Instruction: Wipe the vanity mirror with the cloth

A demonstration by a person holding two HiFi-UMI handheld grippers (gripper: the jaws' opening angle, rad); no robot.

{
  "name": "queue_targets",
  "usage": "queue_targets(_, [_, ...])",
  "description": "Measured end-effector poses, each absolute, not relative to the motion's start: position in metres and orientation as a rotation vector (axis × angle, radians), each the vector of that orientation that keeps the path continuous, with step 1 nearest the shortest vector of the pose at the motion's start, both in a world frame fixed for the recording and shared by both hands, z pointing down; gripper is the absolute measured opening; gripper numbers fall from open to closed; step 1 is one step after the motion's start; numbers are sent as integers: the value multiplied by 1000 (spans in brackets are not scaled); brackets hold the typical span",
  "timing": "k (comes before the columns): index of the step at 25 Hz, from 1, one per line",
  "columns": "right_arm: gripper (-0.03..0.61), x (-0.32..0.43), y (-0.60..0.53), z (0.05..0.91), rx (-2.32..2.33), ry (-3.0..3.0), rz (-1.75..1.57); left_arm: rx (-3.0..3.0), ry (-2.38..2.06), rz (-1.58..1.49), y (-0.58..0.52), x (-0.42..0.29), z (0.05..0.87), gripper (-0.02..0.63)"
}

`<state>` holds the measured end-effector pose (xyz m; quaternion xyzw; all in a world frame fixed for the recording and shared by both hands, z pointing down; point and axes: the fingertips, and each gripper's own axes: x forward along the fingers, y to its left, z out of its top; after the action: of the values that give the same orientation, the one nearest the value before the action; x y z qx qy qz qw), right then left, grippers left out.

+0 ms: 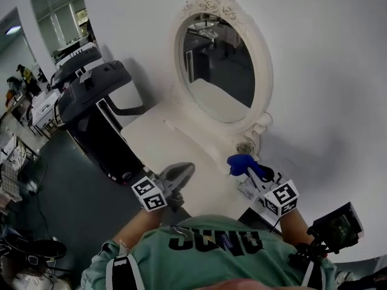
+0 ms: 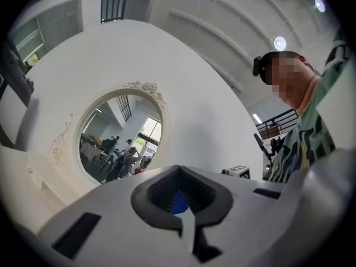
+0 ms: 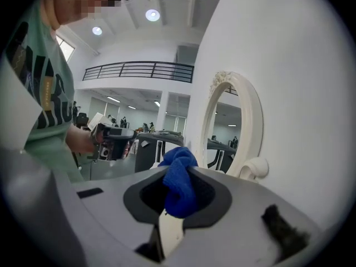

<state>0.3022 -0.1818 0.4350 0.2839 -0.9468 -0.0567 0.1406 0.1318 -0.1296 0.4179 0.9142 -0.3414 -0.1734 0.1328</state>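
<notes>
vanity mirror [image 1: 222, 71] stands upright on a white table top [image 1: 158, 142] against a plain white wall [image 1: 326, 71], an oval in an ornate white frame [image 1: 264, 95]. the blue cloth [image 1: 240, 164] is bunched in the right gripper [image 1: 249, 168], whose jaws are closed onto it so that a wad pokes out past the tips. in the head view the cloth sits low, near the foot of the frame and off to the right of the glass [image 1: 211, 98], not on it. the left gripper [image 1: 183, 170] hangs over the table in front of the mirror with its jaws brought together and nothing clamped. the speck of blue seen through its hollow in the left gripper view looks to be the cloth beyond it, not something it holds. so the task appears to be at the approach: the cloth is secured but wiping has not begun, and no part of the glass is covered by it. the next move likely calls for lifting the right gripper up and leftward so the protruding wad, not the hard jaw tips, meets the glass. it should then press lightly and sweep across the oval while staying inside the raised frame. since the mirror is free-standing, pushing hard could tip it back, and the empty left gripper might steady the frame.
</notes>
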Motion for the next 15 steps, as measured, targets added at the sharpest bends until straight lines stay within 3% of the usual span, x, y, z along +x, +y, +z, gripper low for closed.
queue_targets(7, [46,212,-256,353,818,-2427,-871,2690,-1060,-455,-151,93,425,11])
queue_targets(15, [47,27,-398,232,974,-1567,-1668,2766,-1051,-507,-186,-13,434,11])
